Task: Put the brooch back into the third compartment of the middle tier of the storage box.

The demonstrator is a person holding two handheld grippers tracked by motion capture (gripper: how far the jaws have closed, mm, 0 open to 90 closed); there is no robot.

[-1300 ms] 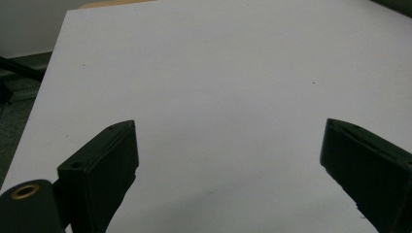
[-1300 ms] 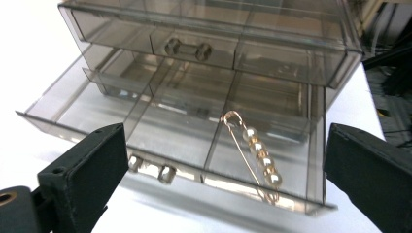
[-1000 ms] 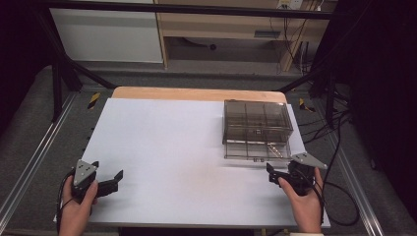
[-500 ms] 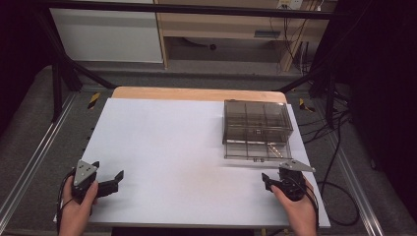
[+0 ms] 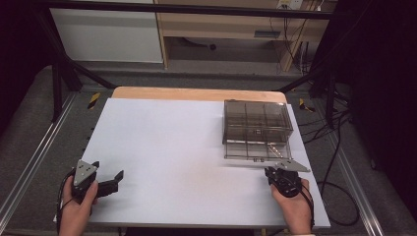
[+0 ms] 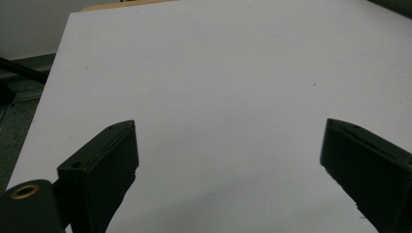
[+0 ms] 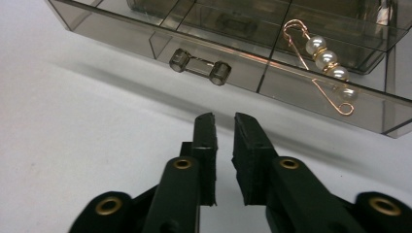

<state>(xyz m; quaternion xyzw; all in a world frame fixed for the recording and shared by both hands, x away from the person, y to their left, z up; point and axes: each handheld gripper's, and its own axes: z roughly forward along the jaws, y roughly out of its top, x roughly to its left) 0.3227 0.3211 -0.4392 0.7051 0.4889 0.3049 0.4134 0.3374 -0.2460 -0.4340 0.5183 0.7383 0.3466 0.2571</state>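
Observation:
A smoky clear plastic organiser box (image 5: 256,128) stands at the right of the white table (image 5: 187,147), its lowest drawer pulled out towards me. The drawer front carries a clear bar handle (image 7: 199,66), and a gold safety pin with pearls (image 7: 324,60) lies in one compartment. My right gripper (image 5: 271,172) points at the drawer front, a short way from the handle. In the right gripper view, the right gripper (image 7: 223,119) has just been closing; its jaws are almost together with nothing between them. My left gripper (image 5: 107,171) rests at the near left, and the left gripper view has it (image 6: 228,141) wide open and empty.
A wooden strip (image 5: 196,93) borders the table's far edge. Black frame bars and cables (image 5: 339,147) run along the right side, and metal rails flank the table on the floor. White surface lies between the two grippers.
The right hand shifted slightly left and turned toward the drawer front. Its jaws went from wide apart to nearly together. The left hand stayed still.

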